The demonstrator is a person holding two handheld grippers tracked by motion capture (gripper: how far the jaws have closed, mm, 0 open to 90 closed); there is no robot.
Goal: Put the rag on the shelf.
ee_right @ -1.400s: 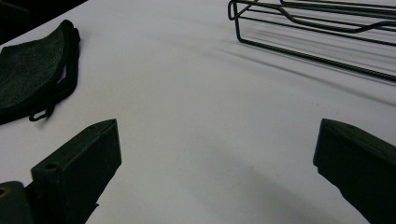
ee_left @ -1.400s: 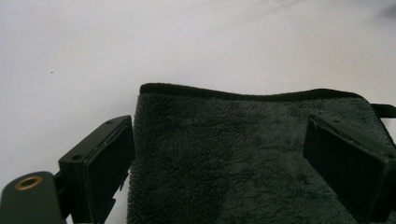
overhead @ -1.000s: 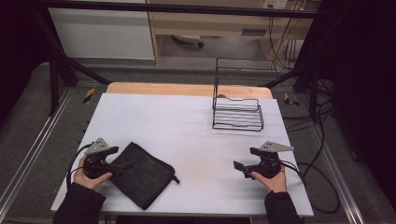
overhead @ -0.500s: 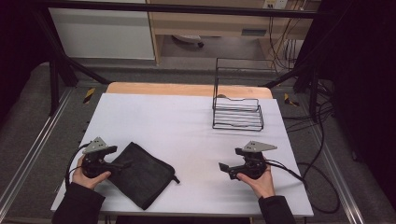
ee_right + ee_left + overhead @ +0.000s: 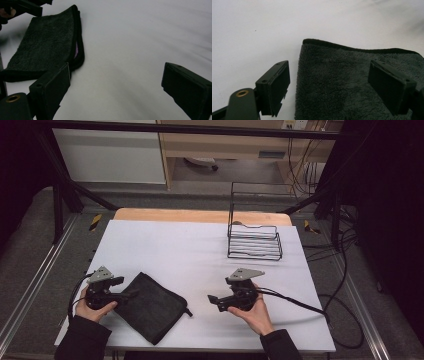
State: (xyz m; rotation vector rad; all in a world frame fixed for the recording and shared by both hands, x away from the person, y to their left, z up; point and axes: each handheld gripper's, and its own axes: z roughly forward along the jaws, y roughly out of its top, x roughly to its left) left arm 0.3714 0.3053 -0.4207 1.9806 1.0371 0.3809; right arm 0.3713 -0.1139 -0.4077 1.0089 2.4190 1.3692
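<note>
Your left tongs (image 5: 131,294) stand apart, just closing, straddling the dark towel's (image 5: 150,306) nine-o'clock edge without pinching. Your right tongs (image 5: 212,300), apart and narrowing, hover at its three o'clock.

A rectangular table (image 5: 165,245) with a white matte top and a strip of bare light wood along its far edge carries two things. A folded black terry-cloth towel (image 5: 152,306) lies flat near the table's near left corner, turned askew to the edges. A black wire rack (image 5: 255,242) with a tall back frame stands near the far right corner
</note>
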